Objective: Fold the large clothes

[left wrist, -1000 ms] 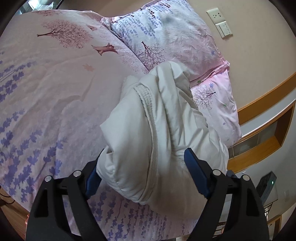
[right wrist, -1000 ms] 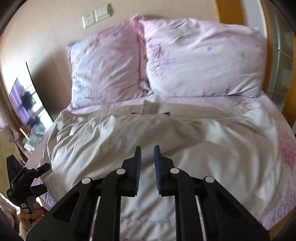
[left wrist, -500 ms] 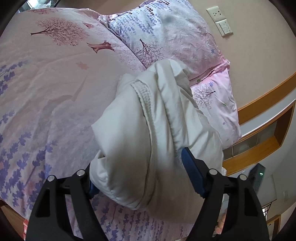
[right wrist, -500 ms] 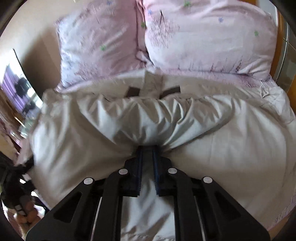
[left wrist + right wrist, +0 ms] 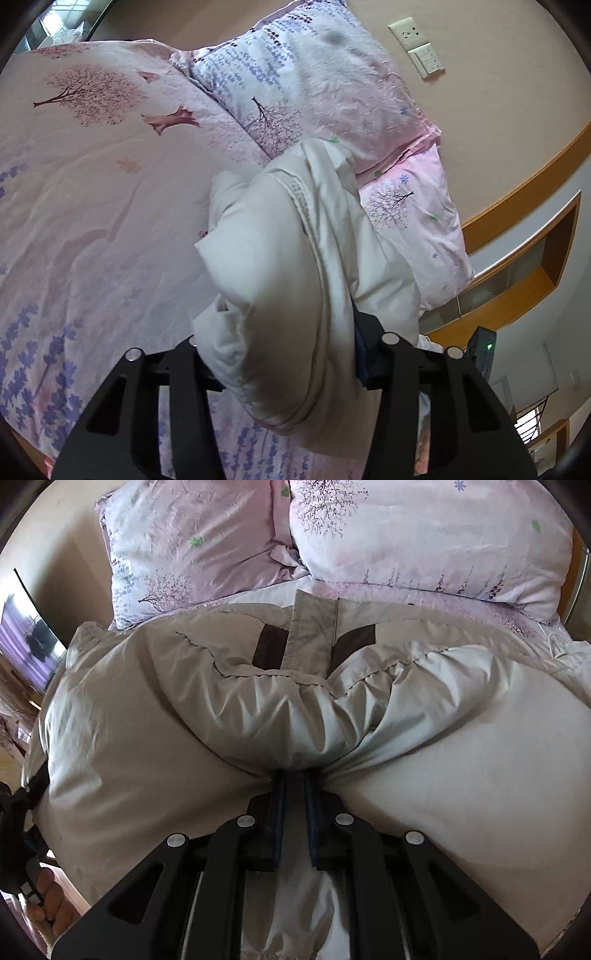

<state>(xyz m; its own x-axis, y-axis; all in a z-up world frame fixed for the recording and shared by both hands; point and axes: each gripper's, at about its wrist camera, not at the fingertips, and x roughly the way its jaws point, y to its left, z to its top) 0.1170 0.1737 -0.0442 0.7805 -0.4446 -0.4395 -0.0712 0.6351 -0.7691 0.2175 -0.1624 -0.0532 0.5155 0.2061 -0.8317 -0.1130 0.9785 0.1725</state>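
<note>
- Nearest to me, my right gripper [image 5: 294, 786] has its two blue-lined fingers nearly together, pinching a gathered ridge of the pale grey padded coat [image 5: 443, 760] between them.
- Just beyond that pinch, the coat's fabric bunches into puckers, and further on its front shows two dark brown strips beside a centre placket.
- My left gripper [image 5: 280, 354] has its fingers spread fairly wide, clamped on a thick, puffy bundle of the same coat; the bundle hides most of both fingers.
- From the left wrist view the bundle rises away from me above the bed cover [image 5: 92, 221], toward the head edge of the bed.
- Furthest off, two floral pillows [image 5: 424, 542] sit against the head edge, with the wall and a socket plate [image 5: 406, 31] behind.
- Risk, as I judge it: the slick, springy padding could slide out of the narrow right pinch if I pull hard, and the fat left bundle could spill open, undoing the fold.
- Another risk: dragging the coat could rumple the bed cover or nudge the pillows.
- Only the right wrist view shows the coat spread across the bed, reaching toward both side edges, and a bare hand [image 5: 48, 897] at the left side edge.
- Only the left wrist view shows the ribbed seam along the bundle and open bed cover beside it.
</note>
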